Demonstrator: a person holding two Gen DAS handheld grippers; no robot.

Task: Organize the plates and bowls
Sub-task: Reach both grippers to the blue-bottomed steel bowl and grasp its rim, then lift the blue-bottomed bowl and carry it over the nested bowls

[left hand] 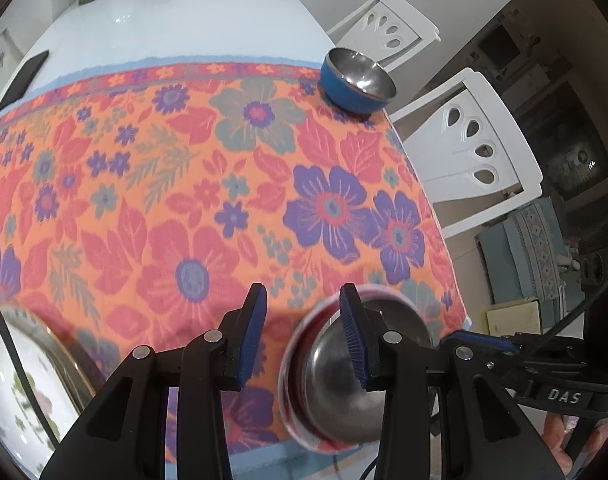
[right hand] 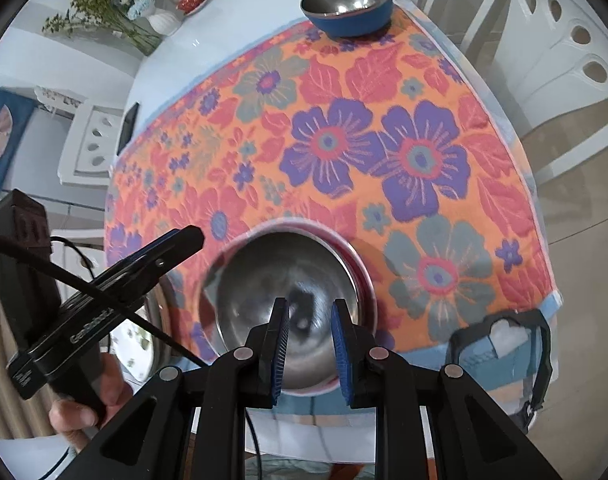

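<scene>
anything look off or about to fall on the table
The blue bowl sits close to the far corner of the floral cloth, near the table's edge, so a nudge could tip it off. The red-rimmed steel bowl also sits near the front edge. Nothing looks spilled or broken.

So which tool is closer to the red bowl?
Right. The right tool hangs open directly over the red bowl; the left tool is open beside it, mostly over the cloth.

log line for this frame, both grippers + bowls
left gripper: open, empty | right gripper: open over red bowl | blue bowl: far table corner | plate: left edge
</scene>
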